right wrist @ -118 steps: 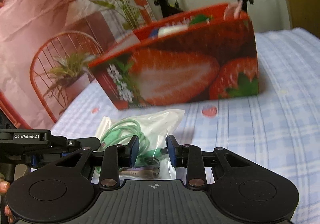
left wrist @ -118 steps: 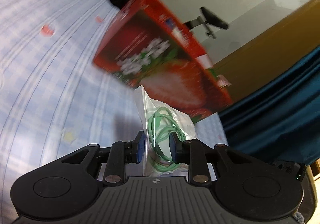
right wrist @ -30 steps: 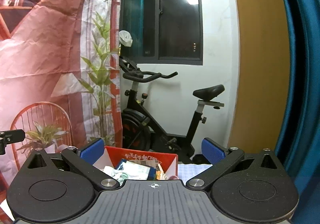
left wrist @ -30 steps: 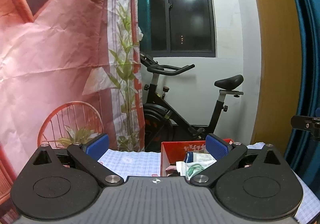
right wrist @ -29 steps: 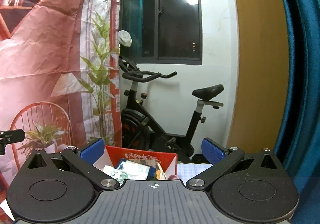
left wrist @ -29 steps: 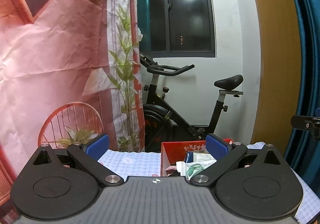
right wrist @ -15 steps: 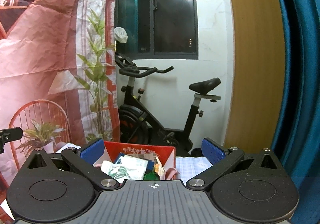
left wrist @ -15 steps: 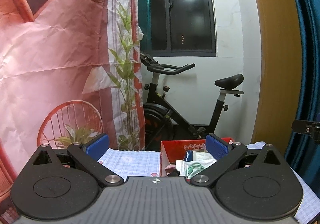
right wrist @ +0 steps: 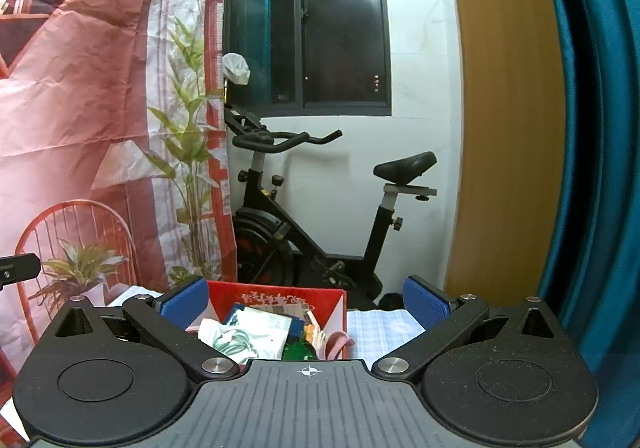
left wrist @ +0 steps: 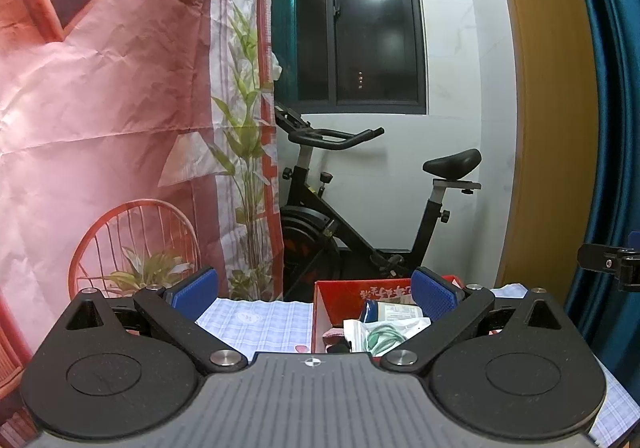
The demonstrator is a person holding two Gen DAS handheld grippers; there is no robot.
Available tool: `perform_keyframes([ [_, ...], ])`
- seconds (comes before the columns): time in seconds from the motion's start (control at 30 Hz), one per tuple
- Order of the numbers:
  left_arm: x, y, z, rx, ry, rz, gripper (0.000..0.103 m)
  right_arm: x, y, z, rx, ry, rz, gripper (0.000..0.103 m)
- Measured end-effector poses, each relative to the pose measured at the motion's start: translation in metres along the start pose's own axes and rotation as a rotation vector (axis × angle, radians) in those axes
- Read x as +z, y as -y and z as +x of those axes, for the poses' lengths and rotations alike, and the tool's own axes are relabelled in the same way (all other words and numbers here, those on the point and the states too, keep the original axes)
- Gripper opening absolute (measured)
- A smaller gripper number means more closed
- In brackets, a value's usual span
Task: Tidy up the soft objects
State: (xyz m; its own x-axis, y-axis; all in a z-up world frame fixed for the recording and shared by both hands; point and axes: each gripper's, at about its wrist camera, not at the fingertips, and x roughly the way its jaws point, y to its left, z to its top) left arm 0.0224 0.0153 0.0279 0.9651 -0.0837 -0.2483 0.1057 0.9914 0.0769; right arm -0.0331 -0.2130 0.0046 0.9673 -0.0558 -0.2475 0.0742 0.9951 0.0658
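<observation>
A clear plastic bag of coiled green cable (left wrist: 382,334) lies on top of the clutter inside an open red cardboard box (left wrist: 344,290). The bag rests roughly flat, its long side running left to right across the box. In the right wrist view the same bag (right wrist: 236,340) slants from lower left toward upper right.

The black body of each claw hides the box's near wall and the lower edge of the bag. The other packets in the box overlap and are hard to tell apart. The box stands on a bench covered by a pale blue checked cloth (left wrist: 256,318), mostly hidden as well.

Both claws are held level, pointing forward over the box toward a black exercise bike (left wrist: 360,215) by a dark window. The left claw (left wrist: 314,286) has its blue-padded fingers spread wide and grips nothing. The right claw (right wrist: 306,298) is equally wide apart and empty.
</observation>
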Motion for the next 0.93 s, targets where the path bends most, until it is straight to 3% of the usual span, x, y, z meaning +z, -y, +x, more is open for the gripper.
perform_keyframes([
  [0.93, -0.0043, -0.0008, 0.0035, -0.012, -0.020, -0.016, 0.103, -0.0065, 0.0033, 0.0048, 0.008, -0.014, 0.008, 0.103],
])
